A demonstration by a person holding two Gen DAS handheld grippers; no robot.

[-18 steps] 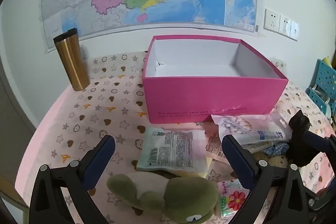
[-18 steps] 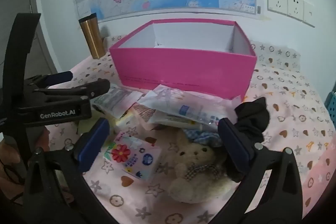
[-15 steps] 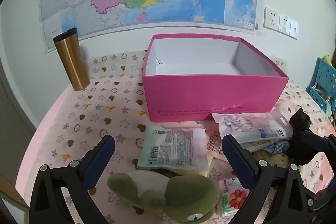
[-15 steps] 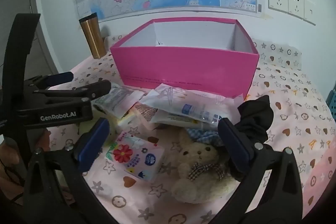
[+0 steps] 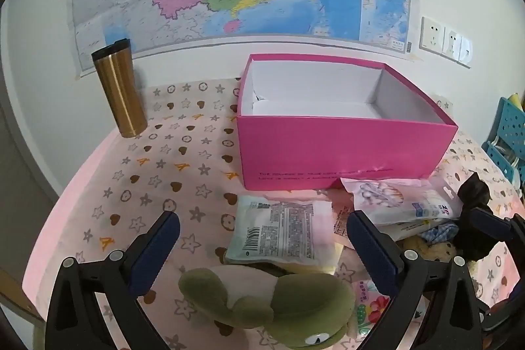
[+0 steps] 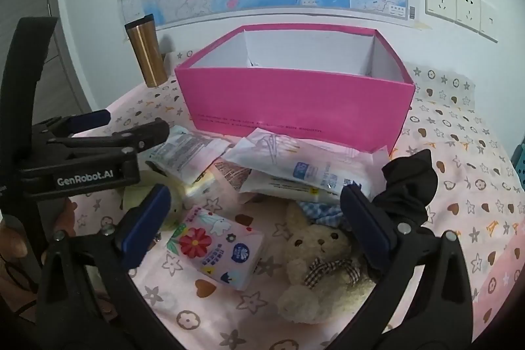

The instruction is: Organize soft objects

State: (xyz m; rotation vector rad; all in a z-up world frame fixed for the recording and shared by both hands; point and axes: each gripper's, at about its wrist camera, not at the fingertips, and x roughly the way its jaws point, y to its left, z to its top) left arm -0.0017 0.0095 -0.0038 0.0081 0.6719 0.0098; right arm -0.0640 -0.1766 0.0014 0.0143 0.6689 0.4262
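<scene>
An open pink box [image 5: 344, 146] [image 6: 295, 100] with a bare white inside stands at the back of the table. In front of it lies a heap: a green plush toy [image 5: 288, 307], a pale green packet [image 5: 282, 232], a cotton-pad bag [image 5: 397, 200] [image 6: 302, 163], a flowered tissue pack [image 6: 216, 248], a cream teddy bear [image 6: 321, 264] and a black cloth [image 6: 410, 186]. My left gripper [image 5: 262, 248] is open above the plush toy and the packet. My right gripper [image 6: 256, 218] is open above the tissue pack and the bear. Neither holds anything.
A gold tumbler [image 5: 118, 87] [image 6: 146, 51] stands at the back left by the wall with a map. The pink patterned tablecloth [image 5: 157, 173] is bare at the left. A blue rack [image 5: 505, 133] sits at the right edge. A hand [image 6: 13, 246] shows at far left.
Both grippers have sunk slightly toward the heap, so the plush toy and the bear sit a little higher in view. Nothing was gripped or shifted.
</scene>
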